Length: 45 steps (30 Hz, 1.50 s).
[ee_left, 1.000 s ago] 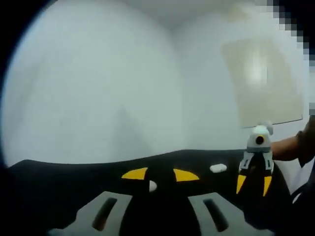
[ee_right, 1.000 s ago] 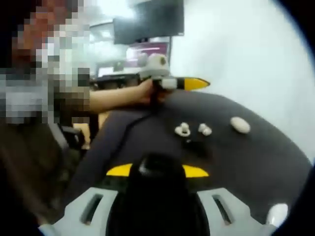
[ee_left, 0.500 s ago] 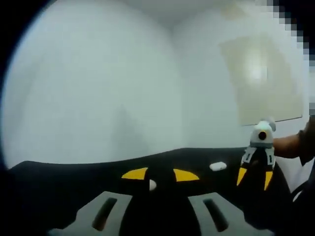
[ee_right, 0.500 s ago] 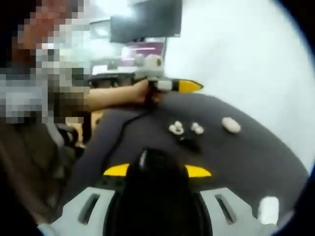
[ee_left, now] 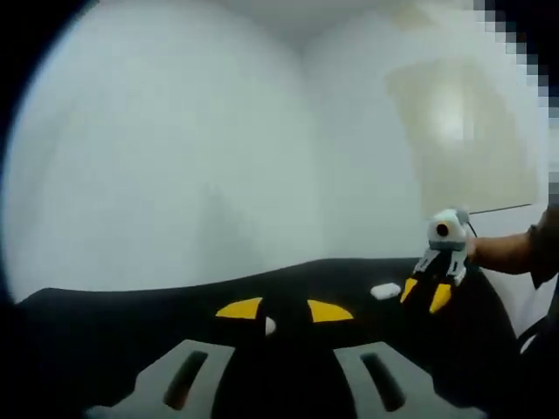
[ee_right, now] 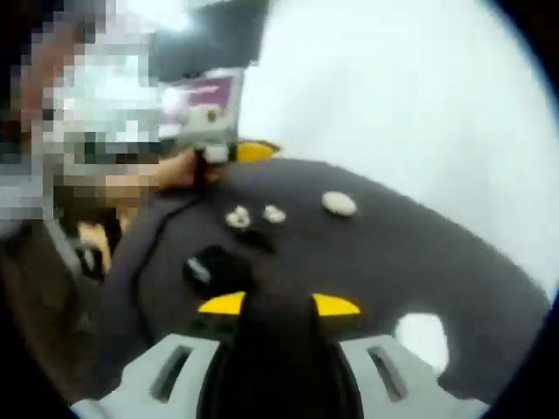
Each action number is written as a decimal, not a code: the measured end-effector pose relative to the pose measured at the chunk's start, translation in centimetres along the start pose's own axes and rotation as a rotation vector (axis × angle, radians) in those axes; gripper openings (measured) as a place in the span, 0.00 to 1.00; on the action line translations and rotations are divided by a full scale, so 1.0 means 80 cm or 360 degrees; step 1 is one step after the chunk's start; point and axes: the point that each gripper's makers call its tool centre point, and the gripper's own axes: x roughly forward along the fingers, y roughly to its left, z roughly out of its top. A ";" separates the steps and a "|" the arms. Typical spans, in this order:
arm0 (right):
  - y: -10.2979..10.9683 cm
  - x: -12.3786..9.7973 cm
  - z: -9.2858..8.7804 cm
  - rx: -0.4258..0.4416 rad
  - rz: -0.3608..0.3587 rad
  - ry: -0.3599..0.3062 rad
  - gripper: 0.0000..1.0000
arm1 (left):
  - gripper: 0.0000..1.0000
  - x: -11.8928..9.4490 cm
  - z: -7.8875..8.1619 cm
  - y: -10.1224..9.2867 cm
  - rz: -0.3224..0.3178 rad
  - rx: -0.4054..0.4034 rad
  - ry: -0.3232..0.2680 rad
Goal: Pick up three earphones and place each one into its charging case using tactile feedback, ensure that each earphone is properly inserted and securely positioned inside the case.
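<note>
Two yellow-tipped jaws of the right gripper point(ee_right: 278, 304) stand apart in the right gripper view, nothing between them, above a dark round table point(ee_right: 367, 253); just ahead lies a small black case point(ee_right: 203, 269); beyond it two white earphones point(ee_right: 238, 217) and point(ee_right: 274, 214) sit side by side, a white oval charging case point(ee_right: 339, 203) to their right; farther off a hand point(ee_right: 179, 168) holds the left gripper point(ee_left: 285, 311), jaws apart in its own view, a small white earphone point(ee_left: 270, 326) lying between the tips.
</note>
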 end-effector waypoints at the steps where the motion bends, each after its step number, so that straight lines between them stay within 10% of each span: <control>1: 0.013 0.001 -0.001 0.0121 0.0073 0.0007 0.36 | 0.15 0.000 0.000 0.000 0.0001 0.0001 0.0001; 12: 0.048 0.042 0.001 0.0665 0.0077 -0.0007 0.33 | 0.15 0.000 -0.005 -0.001 -0.0006 0.0006 0.0031; 17: 0.067 0.045 0.006 0.0354 0.0328 -0.0065 0.27 | 0.15 0.000 -0.004 -0.002 -0.0012 0.0000 0.0028; 26: 0.089 0.047 0.002 0.0295 0.0781 0.0158 0.27 | 0.15 0.001 -0.005 -0.003 -0.0015 0.0022 0.0033; 31: 0.060 0.056 0.018 0.0071 0.0502 0.0098 0.26 | 0.15 0.002 -0.004 -0.003 -0.0015 0.0027 0.0031; 35: 0.036 0.047 0.023 0.0240 0.0209 0.0006 0.25 | 0.15 0.000 0.000 -0.005 -0.0015 0.0029 0.0017; 41: 0.084 0.028 0.010 0.0250 0.0240 0.0011 0.43 | 0.15 0.001 0.000 -0.010 -0.0029 0.0040 0.0017; 45: 0.094 0.041 -0.016 -0.0154 0.0203 0.0160 0.42 | 0.15 0.001 -0.001 -0.012 -0.0032 0.0046 0.0026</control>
